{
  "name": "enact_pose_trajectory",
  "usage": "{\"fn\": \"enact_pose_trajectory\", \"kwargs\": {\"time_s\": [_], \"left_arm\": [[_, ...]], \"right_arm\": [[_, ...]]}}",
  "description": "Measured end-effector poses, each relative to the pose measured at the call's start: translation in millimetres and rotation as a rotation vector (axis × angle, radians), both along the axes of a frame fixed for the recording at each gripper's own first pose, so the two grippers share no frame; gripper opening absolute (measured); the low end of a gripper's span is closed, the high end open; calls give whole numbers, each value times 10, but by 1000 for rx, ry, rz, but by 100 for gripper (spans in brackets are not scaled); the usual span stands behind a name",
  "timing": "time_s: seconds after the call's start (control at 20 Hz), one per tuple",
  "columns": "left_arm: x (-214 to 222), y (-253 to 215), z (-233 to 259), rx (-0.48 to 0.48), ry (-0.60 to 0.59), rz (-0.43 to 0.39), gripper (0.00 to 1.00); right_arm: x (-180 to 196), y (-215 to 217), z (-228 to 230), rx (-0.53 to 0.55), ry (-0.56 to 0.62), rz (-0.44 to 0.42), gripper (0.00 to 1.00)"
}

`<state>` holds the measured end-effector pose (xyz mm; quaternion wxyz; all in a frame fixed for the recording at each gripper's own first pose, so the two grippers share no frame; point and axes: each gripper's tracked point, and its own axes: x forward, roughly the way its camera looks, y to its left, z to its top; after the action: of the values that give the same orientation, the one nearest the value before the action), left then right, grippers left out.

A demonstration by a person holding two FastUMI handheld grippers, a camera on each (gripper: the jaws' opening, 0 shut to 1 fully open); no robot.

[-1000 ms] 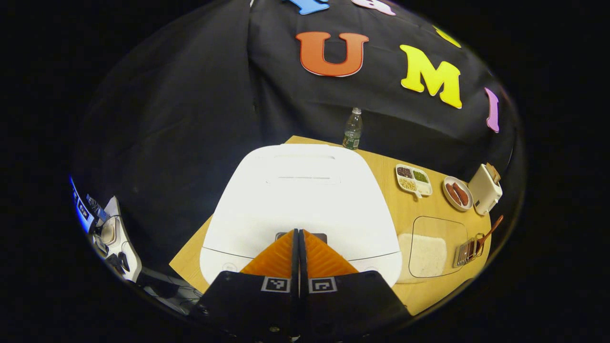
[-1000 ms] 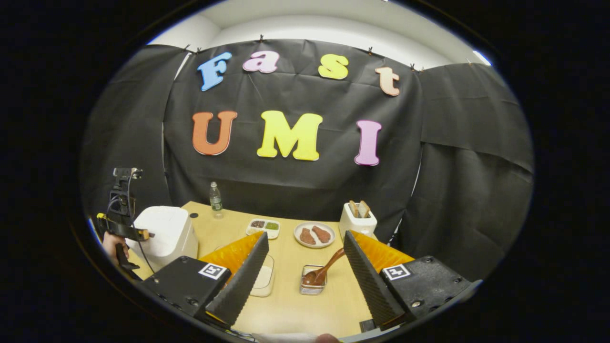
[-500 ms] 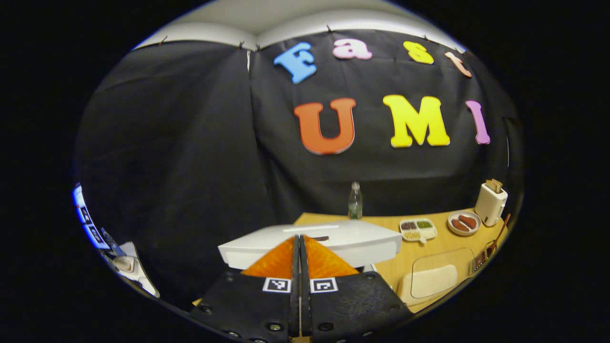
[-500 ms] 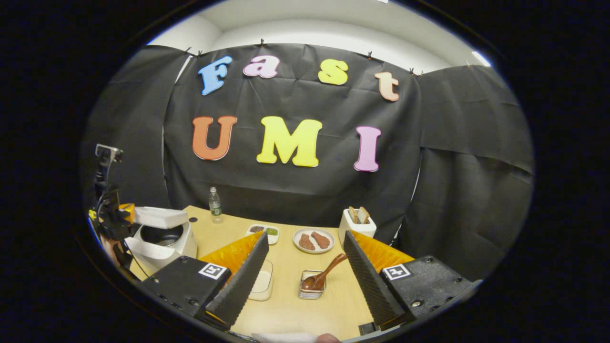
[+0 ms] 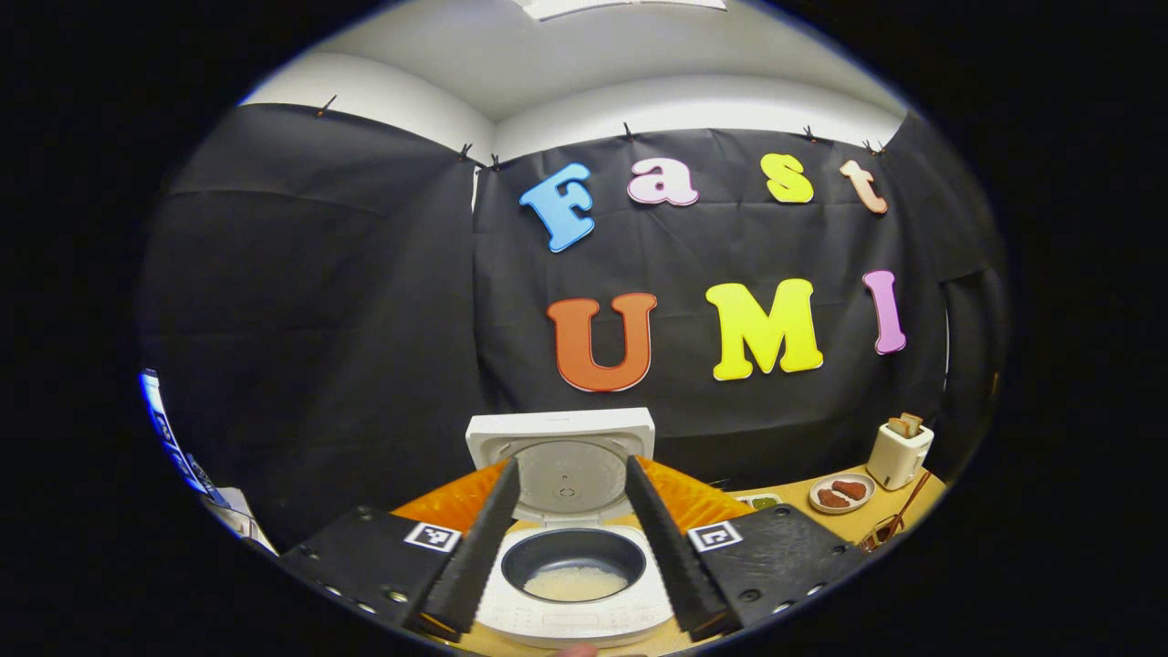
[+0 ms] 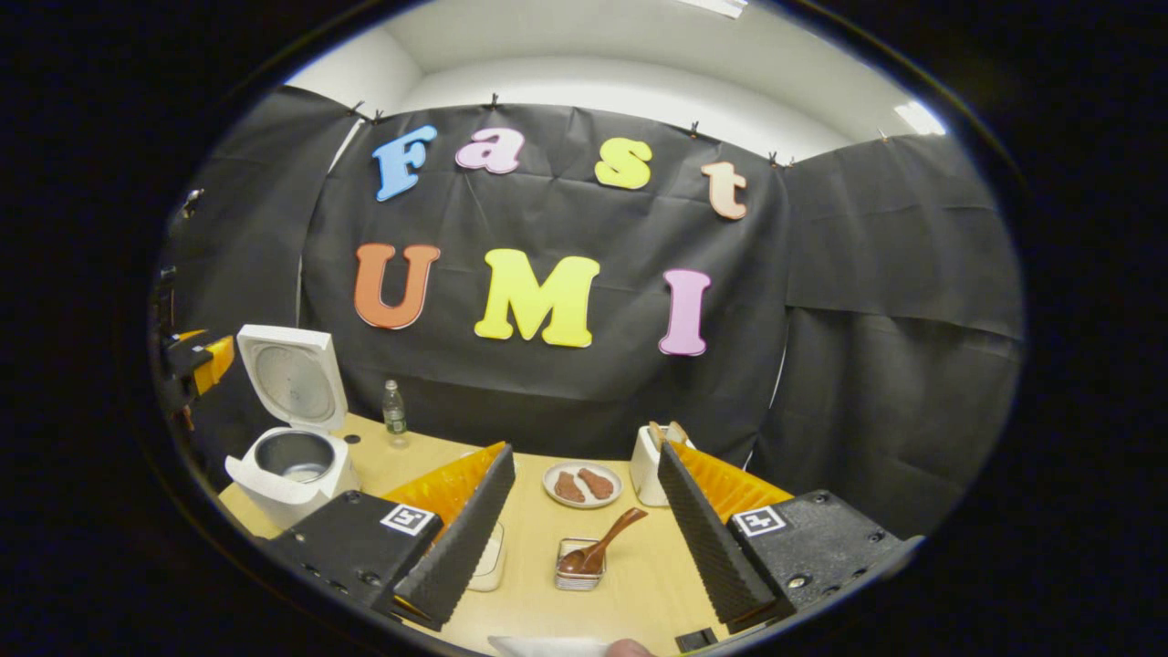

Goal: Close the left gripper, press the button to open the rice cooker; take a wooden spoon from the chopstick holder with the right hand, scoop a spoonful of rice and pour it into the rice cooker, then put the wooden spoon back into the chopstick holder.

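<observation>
The white rice cooker (image 5: 575, 602) (image 6: 287, 474) stands open, its lid (image 5: 561, 456) (image 6: 294, 376) upright. A little rice lies in its dark inner pot (image 5: 573, 570). My left gripper (image 5: 573, 538) is open, raised in front of the cooker, with nothing between its fingers; from the right gripper view it hangs at the far left (image 6: 196, 360). My right gripper (image 6: 584, 511) is open above the table's near side. Beyond its fingers the wooden spoon (image 6: 607, 546) (image 5: 902, 513) leans in the metal chopstick holder (image 6: 575, 575). The clear rice container (image 6: 490, 558) sits partly behind the right gripper's left finger.
On the wooden table (image 6: 538, 602) stand a water bottle (image 6: 394, 412), a plate with browned pieces (image 6: 581, 484) (image 5: 841, 493), a white toaster with bread (image 6: 646, 461) (image 5: 899, 452) and a divided dish (image 5: 759, 501). Black cloth walls the booth behind.
The cooker's lid has swung from shut to fully upright. My left gripper has lifted back from the button and opened. My right gripper stayed open, tilting slightly.
</observation>
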<state>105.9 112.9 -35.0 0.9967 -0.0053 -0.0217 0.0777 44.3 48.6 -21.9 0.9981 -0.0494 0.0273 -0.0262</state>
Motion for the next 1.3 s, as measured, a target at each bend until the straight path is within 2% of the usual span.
{"fn": "enact_pose_trajectory", "kwargs": {"time_s": [0.05, 0.1, 0.45, 0.7, 1.05, 1.3], "left_arm": [[-53, -37, 48, -6, -7, -15, 95], [-95, -55, 90, -10, -18, -21, 96], [-398, -119, 201, -5, -18, -54, 95], [-433, -218, 213, 16, -11, -77, 95], [-536, -398, 219, 23, 9, -134, 95], [-567, -559, 195, 25, 25, -179, 95]], "right_arm": [[-2, -7, -25, 5, 2, -1, 100], [1, -23, -46, 12, 5, -4, 100], [-11, -147, -166, 50, 13, -20, 100], [28, -236, -236, 64, 9, -40, 100], [332, -508, -1043, 114, 95, -78, 100], [908, -725, -1853, 237, 199, -117, 100]]}}
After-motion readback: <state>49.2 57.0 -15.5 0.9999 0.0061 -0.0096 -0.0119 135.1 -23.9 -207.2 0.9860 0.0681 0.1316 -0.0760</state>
